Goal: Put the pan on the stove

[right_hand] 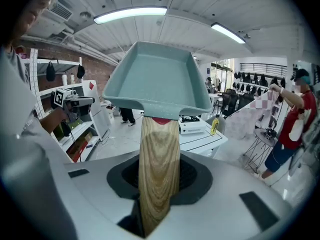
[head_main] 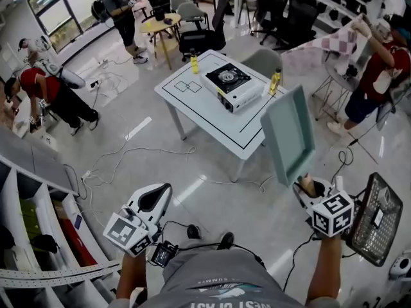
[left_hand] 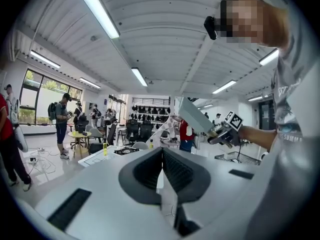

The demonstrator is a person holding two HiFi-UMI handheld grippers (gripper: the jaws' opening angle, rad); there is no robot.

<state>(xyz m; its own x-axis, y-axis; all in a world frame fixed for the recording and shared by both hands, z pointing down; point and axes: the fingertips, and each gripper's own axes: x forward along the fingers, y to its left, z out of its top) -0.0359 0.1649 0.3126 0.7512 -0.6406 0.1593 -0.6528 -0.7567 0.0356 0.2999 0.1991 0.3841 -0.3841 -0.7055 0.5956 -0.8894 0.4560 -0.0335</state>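
Pan (right_hand: pixel 157 79) handle clamped by right gripper (right_hand: pixel 159 171); stove (head_main: pixel 232 85) on table (head_main: pixel 192 111), well apart.

Matt, finely speckled teal pan (right_hand: pixel 157 76), pale wood-grain handle (right_hand: pixel 159 169), stove (head_main: pixel 241 99) perhaps white painted metal, smooth white table (head_main: pixel 198 111).

1. The pan (head_main: pixel 289 133) is pale blue-green, rectangular and shallow. It is up in the air, tipped on edge, apart from the worktop (head_main: pixel 192 111). Its wooden handle (right_hand: pixel 159 154) is clamped in the right claw (head_main: pixel 308 188).
2. The stove (head_main: pixel 232 85) is a white single-burner box with a black top. It stands flat near the worktop's far right edge.
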